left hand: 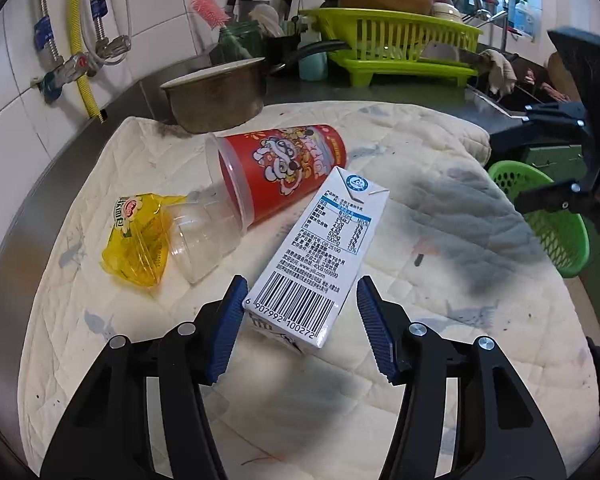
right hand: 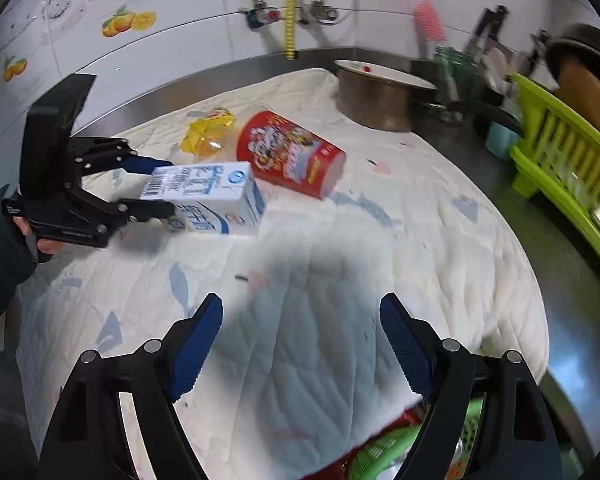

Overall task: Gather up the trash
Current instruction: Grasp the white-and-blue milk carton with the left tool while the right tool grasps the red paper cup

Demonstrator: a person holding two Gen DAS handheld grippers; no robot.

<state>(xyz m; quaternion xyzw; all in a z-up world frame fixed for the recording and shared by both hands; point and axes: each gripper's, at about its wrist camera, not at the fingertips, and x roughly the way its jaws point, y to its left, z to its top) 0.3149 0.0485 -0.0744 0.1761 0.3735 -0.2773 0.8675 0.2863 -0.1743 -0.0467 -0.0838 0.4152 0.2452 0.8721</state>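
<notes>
A white and blue milk carton (left hand: pixel 320 252) lies on the quilted cloth (left hand: pixel 440 288) between the blue pads of my left gripper (left hand: pixel 300 300). The left pad rests against its barcode end, while a thin gap shows at the right pad. Seen from the right wrist, the left gripper (right hand: pixel 166 188) straddles the carton (right hand: pixel 216 196). Behind the carton lie a red printed cup (left hand: pixel 284 172) on its side, a clear plastic cup (left hand: pixel 204 240) and a yellow wrapper (left hand: pixel 136 240). My right gripper (right hand: pixel 300 344) hangs open over bare cloth, with nothing between its fingers.
A green mesh basket (left hand: pixel 548 220) sits off the cloth's right edge, below the right gripper (left hand: pixel 505 171). A metal pot (left hand: pixel 216 96) stands at the back. A lime dish rack (left hand: pixel 396 44) with bowls sits beside the sink. Tiled wall and pipes close the far side.
</notes>
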